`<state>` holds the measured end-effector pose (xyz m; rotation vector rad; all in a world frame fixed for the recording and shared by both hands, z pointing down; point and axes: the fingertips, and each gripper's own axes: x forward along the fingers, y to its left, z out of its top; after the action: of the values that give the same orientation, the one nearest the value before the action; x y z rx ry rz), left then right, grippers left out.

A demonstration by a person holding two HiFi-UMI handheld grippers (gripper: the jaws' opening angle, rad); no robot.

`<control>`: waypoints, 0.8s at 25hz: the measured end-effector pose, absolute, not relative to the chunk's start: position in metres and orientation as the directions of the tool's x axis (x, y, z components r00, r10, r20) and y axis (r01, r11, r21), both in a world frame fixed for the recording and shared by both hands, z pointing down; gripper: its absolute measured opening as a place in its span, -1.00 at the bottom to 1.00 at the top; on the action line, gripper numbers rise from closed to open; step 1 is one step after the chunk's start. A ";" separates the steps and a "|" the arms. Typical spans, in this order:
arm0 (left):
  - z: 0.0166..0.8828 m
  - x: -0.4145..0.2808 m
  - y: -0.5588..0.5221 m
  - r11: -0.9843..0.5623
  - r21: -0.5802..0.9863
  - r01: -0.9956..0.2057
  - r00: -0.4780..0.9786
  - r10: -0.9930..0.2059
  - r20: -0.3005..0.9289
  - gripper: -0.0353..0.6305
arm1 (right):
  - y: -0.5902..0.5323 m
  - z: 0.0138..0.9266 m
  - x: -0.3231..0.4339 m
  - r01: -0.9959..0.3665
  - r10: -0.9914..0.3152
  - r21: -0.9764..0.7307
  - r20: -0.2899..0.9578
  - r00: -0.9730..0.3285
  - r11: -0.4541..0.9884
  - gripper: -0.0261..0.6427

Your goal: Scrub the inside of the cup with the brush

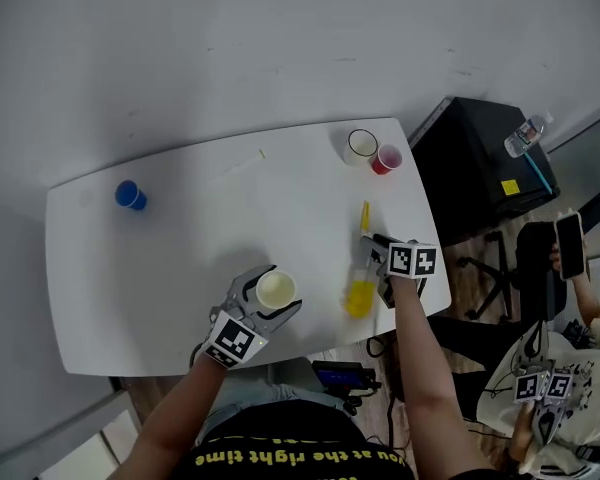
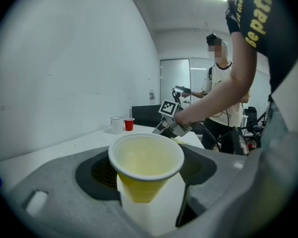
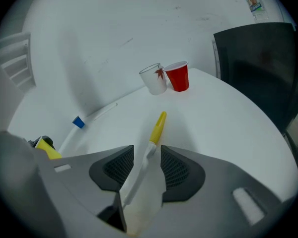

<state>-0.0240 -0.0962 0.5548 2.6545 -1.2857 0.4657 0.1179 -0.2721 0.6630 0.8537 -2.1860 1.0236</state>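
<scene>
Altogether four cups show. A yellow cup (image 2: 146,158) with a pale inside sits upright, mouth open, clasped between the jaws of the left gripper (image 1: 272,294) at 6 o'clock on the white table (image 1: 170,298), close to the near edge. A blue cup (image 1: 130,195) stands alone at 9 o'clock. A white cup (image 1: 362,145) and a red cup (image 1: 387,158) stand just beside each other in the 1 o'clock corner.

One brush (image 1: 364,218) lies flat at 4 o'clock, its yellow-tipped handle toward 12 and its yellow head toward 6, near the table's near edge. The right gripper (image 3: 147,155) straddles the handle with its jaws spread, pads clear on both sides, so the brush is released.

The left forearm comes in from 7 o'clock, its gripper aiming toward 1. The right forearm rises from 6 o'clock, its gripper tipped down at the table.

Bare tabletop lies wide between the blue cup and the far pair. Whether the yellow cup's base touches the table cannot be told.
</scene>
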 end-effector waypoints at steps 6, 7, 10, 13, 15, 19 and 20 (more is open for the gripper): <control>0.557 -0.030 -0.093 -0.602 0.003 -0.798 0.565 -0.748 0.348 0.16 | -0.274 0.674 0.114 -0.750 -0.272 -0.430 0.745 -0.609 0.502 -0.37; 0.557 -0.031 -0.093 -0.598 0.004 -0.801 0.562 -0.750 0.349 0.16 | -0.275 0.674 0.114 -0.753 -0.272 -0.423 0.750 -0.603 0.504 -0.39; 0.559 -0.036 -0.093 -0.590 0.008 -0.807 0.554 -0.754 0.353 0.16 | -0.276 0.676 0.117 -0.766 -0.276 -0.384 0.772 -0.573 0.515 -0.49; 0.562 -0.037 -0.094 -0.587 0.009 -0.809 0.552 -0.755 0.355 0.16 | -0.275 0.679 0.116 -0.770 -0.281 -0.328 0.795 -0.538 0.547 -0.58; 0.563 -0.037 -0.094 -0.588 0.008 -0.808 0.553 -0.755 0.353 0.16 | -0.273 0.680 0.112 -0.764 -0.275 -0.328 0.795 -0.541 0.556 -0.60; 0.560 -0.037 -0.095 -0.596 0.007 -0.803 0.560 -0.751 0.350 0.16 | -0.268 0.677 0.103 -0.754 -0.269 -0.346 0.784 -0.559 0.558 -0.63; 0.559 -0.037 -0.095 -0.598 0.007 -0.802 0.562 -0.749 0.350 0.16 | -0.267 0.676 0.102 -0.752 -0.268 -0.352 0.781 -0.565 0.558 -0.65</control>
<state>-0.0371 -0.0953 0.5594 2.6270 -1.3160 0.4699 0.1021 -0.2668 0.6762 0.8151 -2.1086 0.9093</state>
